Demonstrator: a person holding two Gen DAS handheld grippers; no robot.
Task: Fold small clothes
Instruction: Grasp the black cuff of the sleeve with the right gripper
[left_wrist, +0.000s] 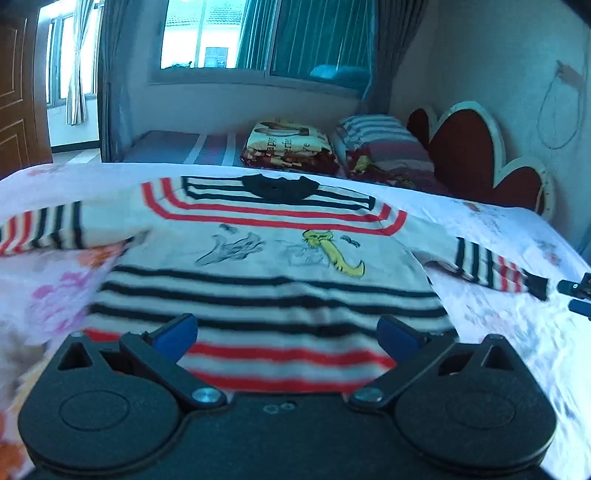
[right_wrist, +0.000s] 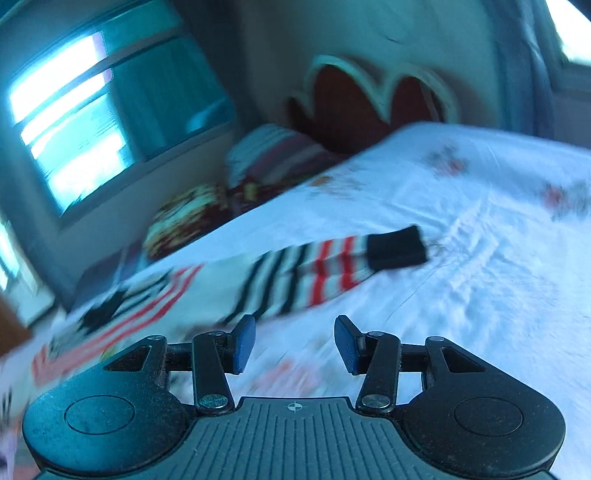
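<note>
Garment: soft, light red-and-black striped knit sweater (left_wrist: 258, 266), limp; take the black cuff (right_wrist: 397, 247).
My left gripper (left_wrist: 288, 332): spread, empty.
My right gripper (right_wrist: 294, 343): half-spread, empty.

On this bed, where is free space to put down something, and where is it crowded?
Free: the white floral sheet beyond the sweater's black cuff, toward the red headboard. Crowded: the middle, covered by the striped sweater, and the far side with the folded blanket and striped pillow.

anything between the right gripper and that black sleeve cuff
Nothing but bare floral sheet. In the right wrist view the right gripper has open, empty jaws, and the cuff lies ahead on the bed with only wrinkled sheet in between.
</note>
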